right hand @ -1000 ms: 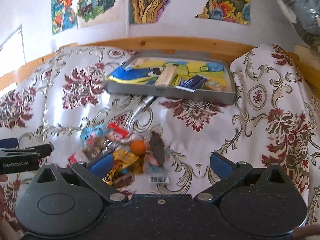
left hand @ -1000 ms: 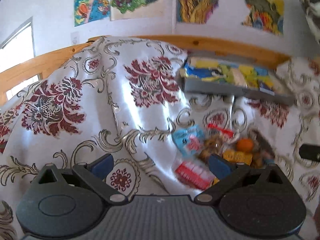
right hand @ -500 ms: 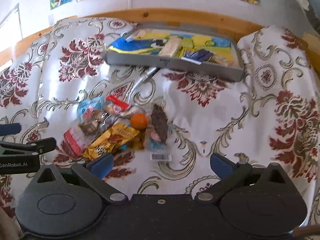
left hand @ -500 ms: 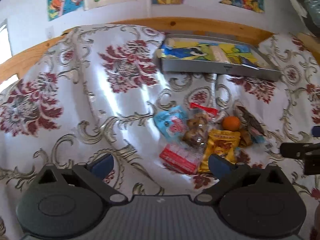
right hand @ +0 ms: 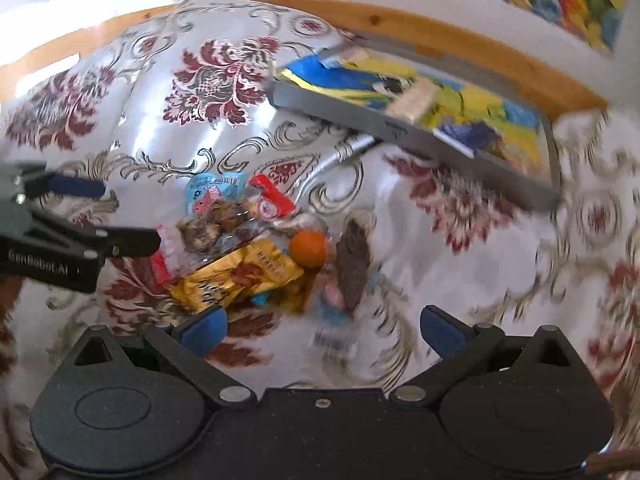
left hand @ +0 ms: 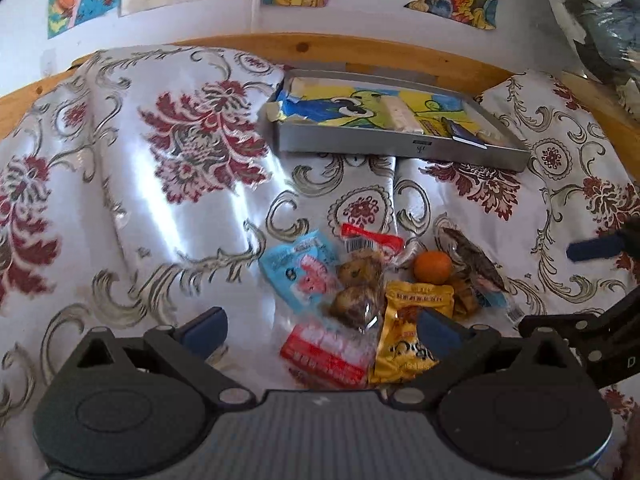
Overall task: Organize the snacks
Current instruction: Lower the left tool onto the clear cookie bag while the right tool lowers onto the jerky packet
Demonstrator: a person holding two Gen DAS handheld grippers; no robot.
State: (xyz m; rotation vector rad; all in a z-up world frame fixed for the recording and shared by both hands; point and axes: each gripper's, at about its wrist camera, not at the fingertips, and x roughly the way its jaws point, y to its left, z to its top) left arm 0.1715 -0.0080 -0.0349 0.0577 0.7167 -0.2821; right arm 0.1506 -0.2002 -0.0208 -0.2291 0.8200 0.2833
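A heap of snacks lies on the floral cloth: a light blue packet [left hand: 302, 272], a clear bag of brown balls [left hand: 356, 284], a red packet [left hand: 324, 350], a yellow packet [left hand: 408, 336], an orange fruit [left hand: 432, 267] and a dark bar [left hand: 474, 262]. My left gripper [left hand: 320, 328] hangs open just above the heap's near edge, with the red packet between its fingers' line. In the right wrist view the same yellow packet [right hand: 236, 276], orange fruit [right hand: 307, 249] and dark bar [right hand: 353, 264] lie ahead of my open right gripper [right hand: 322, 328], which holds nothing.
A grey tray [left hand: 400, 146] with a yellow and blue picture lining stands at the back by the wooden rail [left hand: 360, 46]; it holds a pale bar [left hand: 402, 114] and a dark blue packet [left hand: 464, 130]. The cloth [left hand: 160, 184] is creased. Posters hang on the wall.
Both grippers have come closer to the snack heap and lower over it. The right view has swung and tilted, so the tray now sits at the upper right. Both remain open.
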